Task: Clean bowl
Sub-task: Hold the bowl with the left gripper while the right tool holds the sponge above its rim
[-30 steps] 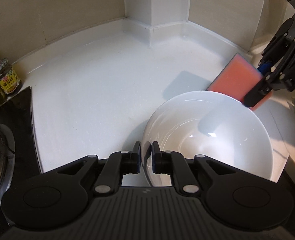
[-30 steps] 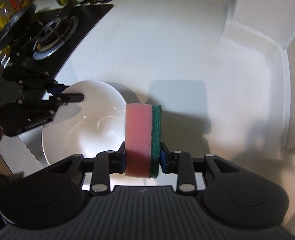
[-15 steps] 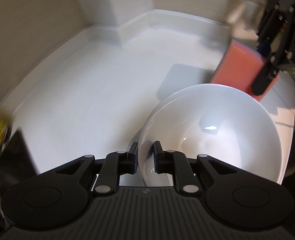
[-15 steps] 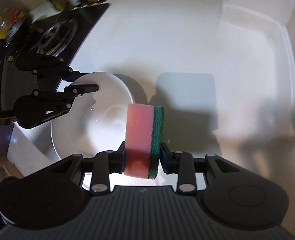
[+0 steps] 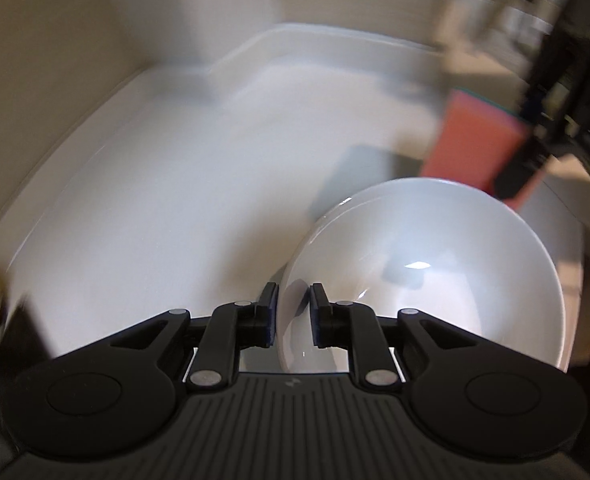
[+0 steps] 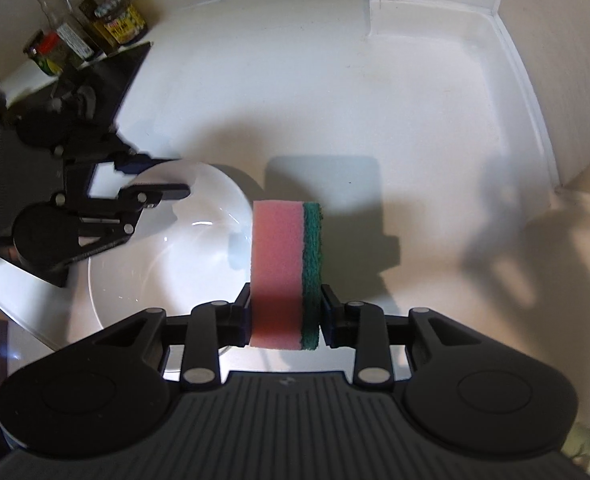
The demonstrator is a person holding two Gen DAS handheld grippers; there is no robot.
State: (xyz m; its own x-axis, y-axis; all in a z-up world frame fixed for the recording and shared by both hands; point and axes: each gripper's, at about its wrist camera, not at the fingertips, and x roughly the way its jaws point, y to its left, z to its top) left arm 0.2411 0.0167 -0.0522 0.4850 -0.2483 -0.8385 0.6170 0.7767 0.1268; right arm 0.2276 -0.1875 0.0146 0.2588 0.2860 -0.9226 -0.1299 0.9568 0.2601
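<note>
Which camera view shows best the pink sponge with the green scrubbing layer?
The right wrist view: the pink sponge with the green scrubbing layer stands sharp and central, clamped in the right gripper. The left wrist view shows it blurred, at the frame's edge, its green layer barely visible.

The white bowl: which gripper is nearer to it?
Left. The left gripper straddles the bowl rim, jaws opening. The right gripper hangs beside it, clamping the sponge.

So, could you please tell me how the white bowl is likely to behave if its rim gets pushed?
The bowl looks glazed and glossy, so probably slippery and breakable. Its rounded wall suggests a rim push could tip it. The left gripper is opening, rim between its fingers, so it may slide on the counter.
</note>
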